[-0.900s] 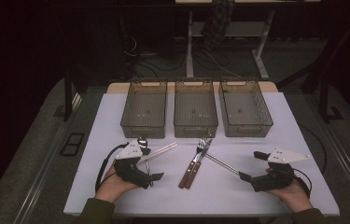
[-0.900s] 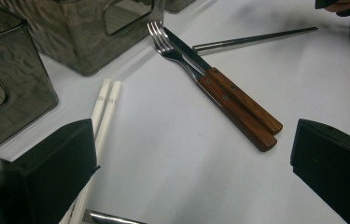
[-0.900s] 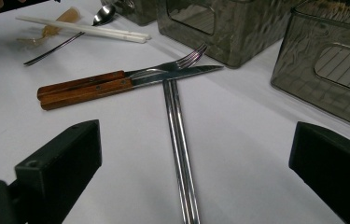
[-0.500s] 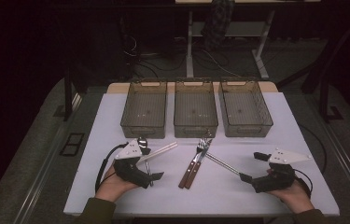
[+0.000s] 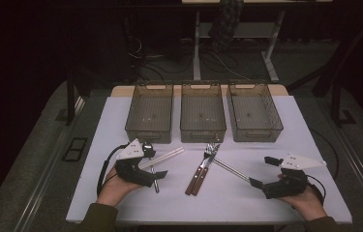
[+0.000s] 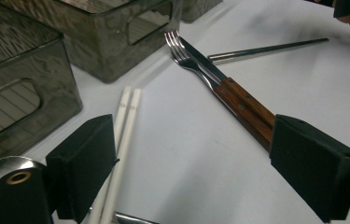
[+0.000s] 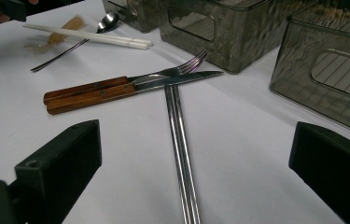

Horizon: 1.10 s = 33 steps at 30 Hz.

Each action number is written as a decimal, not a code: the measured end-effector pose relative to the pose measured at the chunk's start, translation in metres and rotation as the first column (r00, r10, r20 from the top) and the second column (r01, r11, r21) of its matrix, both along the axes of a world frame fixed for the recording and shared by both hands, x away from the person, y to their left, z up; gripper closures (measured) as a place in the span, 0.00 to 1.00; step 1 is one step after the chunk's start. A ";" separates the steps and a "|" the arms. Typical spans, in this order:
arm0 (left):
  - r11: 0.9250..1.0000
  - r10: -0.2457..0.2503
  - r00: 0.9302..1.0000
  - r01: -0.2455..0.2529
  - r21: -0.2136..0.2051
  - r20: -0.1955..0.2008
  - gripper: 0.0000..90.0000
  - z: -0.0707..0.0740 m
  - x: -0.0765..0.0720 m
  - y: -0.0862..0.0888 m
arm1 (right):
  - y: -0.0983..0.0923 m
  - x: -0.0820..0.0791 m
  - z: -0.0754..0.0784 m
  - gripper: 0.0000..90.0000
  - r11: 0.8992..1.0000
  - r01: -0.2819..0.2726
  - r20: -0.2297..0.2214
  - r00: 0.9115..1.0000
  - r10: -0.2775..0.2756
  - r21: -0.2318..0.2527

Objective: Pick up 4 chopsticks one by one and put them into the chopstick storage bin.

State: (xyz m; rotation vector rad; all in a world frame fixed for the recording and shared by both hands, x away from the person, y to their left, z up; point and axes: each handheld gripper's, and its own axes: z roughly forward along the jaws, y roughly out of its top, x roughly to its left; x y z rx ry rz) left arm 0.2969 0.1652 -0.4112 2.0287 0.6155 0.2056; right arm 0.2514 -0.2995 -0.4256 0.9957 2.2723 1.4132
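At the left of the white worktop, the left tongs rest in a hand with their jaws apart and nothing between them. In the left gripper view the white chopsticks run up beside the left jaw, their lower ends cut off behind it. A spoon lies just under these tongs in the high view, its bowl largely hidden by them; in the right gripper view its bowl shows far off beside a pale, blurred scrap that is hard to make out.

At the middle lie a wood-handled fork and knife, side by side and touching, tips toward the middle bin. The steel chopsticks slant from under their metal ends toward the right tongs. Three smoky clear bins stand in a row behind; the left bin and right bin flank the middle one.

At the right, the right tongs stand with jaws apart, empty, the steel chopsticks lying on the worktop between them and running off the bottom edge of the right gripper view.
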 end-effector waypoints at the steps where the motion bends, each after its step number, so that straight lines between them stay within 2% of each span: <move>1: 1.000 0.000 1.000 0.000 0.000 0.000 0.15 0.000 0.000 0.000 | 0.000 0.000 0.000 0.02 1.000 0.000 0.000 1.000 0.000 0.000; 7: 1.000 0.008 1.000 -0.008 0.010 0.012 0.20 0.001 0.007 0.001 | 0.001 0.000 0.001 0.02 1.000 0.006 0.012 1.000 -0.006 0.003; 14: 1.000 0.023 1.000 -0.023 0.010 0.015 0.28 0.001 0.013 0.004 | 0.003 0.001 -0.001 0.02 1.000 0.005 0.005 1.000 -0.005 0.001; 17: 0.999 0.024 1.000 -0.024 0.022 0.016 0.34 0.001 0.018 0.006 | 0.004 0.002 -0.002 0.03 1.000 0.004 0.001 1.000 -0.003 -0.004; 23: 0.998 0.038 0.999 -0.039 0.043 0.016 0.37 0.000 0.027 0.004 | 0.005 0.002 -0.003 0.03 1.000 0.005 0.001 1.000 -0.005 -0.004; 33: 0.997 0.048 0.999 -0.048 0.064 0.008 0.48 0.002 0.040 0.004 | 0.006 0.002 -0.005 0.03 1.000 0.003 -0.008 1.000 -0.003 -0.011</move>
